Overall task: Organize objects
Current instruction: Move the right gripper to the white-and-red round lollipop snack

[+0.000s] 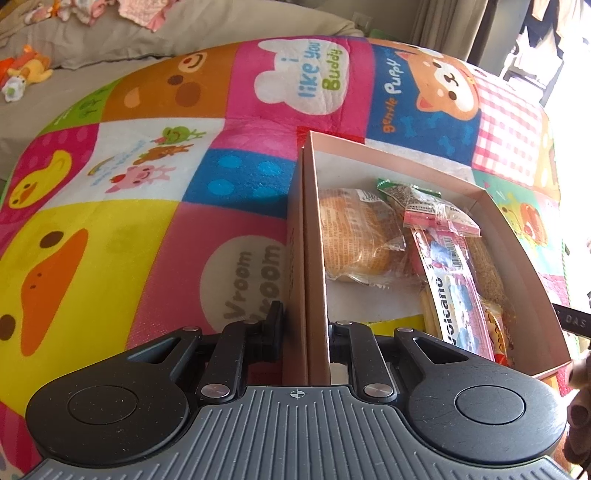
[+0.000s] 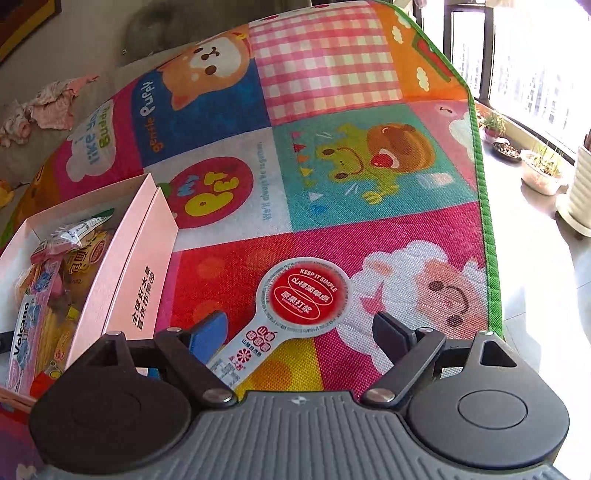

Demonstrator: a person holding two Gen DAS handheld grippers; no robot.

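A pink cardboard box (image 1: 517, 236) sits on the colourful play mat (image 1: 147, 229). It holds a wrapped bun (image 1: 351, 236), a pink "Volcano" packet (image 1: 458, 288) and other snack packets. My left gripper (image 1: 304, 328) is shut on the box's near-left wall, one finger outside and one inside. In the right wrist view the box (image 2: 140, 266) lies at the left. A flat paddle-shaped sachet with a round red label (image 2: 306, 291) lies on the mat beside it. My right gripper (image 2: 299, 332) is open just above the sachet, its fingers either side of the sachet's narrow end, not pressing on it.
The mat's green edge (image 2: 491, 258) runs along pale floor at the right, where plant pots (image 2: 543, 173) stand by a window. Beyond the mat lie grey bedding with clothes (image 1: 140, 11) and a plush toy (image 1: 29, 66).
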